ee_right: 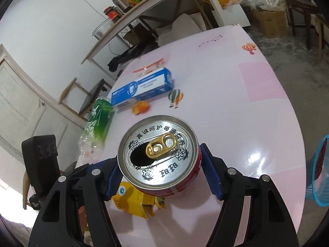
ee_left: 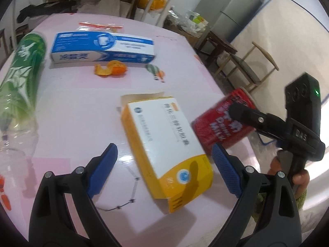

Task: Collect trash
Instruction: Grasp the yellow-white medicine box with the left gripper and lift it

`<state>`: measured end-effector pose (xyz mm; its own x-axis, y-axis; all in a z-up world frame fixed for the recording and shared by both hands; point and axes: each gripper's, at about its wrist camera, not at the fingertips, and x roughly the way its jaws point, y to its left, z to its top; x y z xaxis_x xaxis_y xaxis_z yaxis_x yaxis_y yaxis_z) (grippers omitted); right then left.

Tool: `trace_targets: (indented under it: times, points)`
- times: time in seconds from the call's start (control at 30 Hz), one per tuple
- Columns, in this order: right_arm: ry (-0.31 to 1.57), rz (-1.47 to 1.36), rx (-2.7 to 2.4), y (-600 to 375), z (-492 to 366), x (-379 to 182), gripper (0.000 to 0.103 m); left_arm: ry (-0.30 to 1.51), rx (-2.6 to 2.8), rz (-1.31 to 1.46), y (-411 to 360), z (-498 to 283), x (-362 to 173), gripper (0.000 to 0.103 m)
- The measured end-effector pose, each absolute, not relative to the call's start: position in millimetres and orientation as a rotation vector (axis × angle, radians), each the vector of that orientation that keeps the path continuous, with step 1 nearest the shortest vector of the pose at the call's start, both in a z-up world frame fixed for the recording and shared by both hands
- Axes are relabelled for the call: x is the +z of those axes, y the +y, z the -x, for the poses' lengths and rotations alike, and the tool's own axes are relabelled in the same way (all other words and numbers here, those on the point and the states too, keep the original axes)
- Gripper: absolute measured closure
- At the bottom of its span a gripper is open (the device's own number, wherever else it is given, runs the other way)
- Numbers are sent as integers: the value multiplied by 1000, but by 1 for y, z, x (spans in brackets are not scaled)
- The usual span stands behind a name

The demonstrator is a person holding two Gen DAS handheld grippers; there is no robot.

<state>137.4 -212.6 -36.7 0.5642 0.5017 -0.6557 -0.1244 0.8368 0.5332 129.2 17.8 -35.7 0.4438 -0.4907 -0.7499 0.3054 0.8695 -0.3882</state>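
My right gripper (ee_right: 160, 173) is shut on a red milk can (ee_right: 158, 154). Its blue pads press both sides, and the silver top with its gold pull tab faces the camera. In the left wrist view the same can (ee_left: 218, 123) hangs tilted over the table's right edge. My left gripper (ee_left: 164, 166) is open above a yellow and white carton (ee_left: 164, 144) lying on the pink table (ee_left: 72, 107). Its pads stand on either side of the carton without touching it. Farther back lie a blue toothpaste box (ee_left: 102, 48), an orange peel (ee_left: 111, 69) and a green-labelled plastic bottle (ee_left: 18, 78).
A clear wrapper with red print (ee_left: 100, 25) lies at the table's far side. A blue mesh basket (ee_right: 318, 175) stands past the table's right edge. Chairs (ee_left: 246, 70), a shelf table (ee_right: 144, 6) and cardboard boxes (ee_right: 269, 20) surround the table.
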Motion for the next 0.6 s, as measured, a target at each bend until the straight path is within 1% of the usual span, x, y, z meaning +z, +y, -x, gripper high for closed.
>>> trace_targets:
  times: [0.1,0.23,0.47,0.53,0.6]
  points:
    - [873,-386,299,-216,-130,-27,36,1015,-459,225,23,-135,-38,14]
    - [845,-337,212,-230,-115,-18,36,1027,-446,193,8,-144,-38,14]
    - [870,-371,142,-255,-100,-25,36,1038,-392,94,-32,-151,-44,14]
    - [872,-379,137,-258,-98,-26,36,1059,-370,70,-35,-154,-52,14]
    - [870,-381,139,-259,-98,-27,36,1040,-354,43,-36,-152,-53,14]
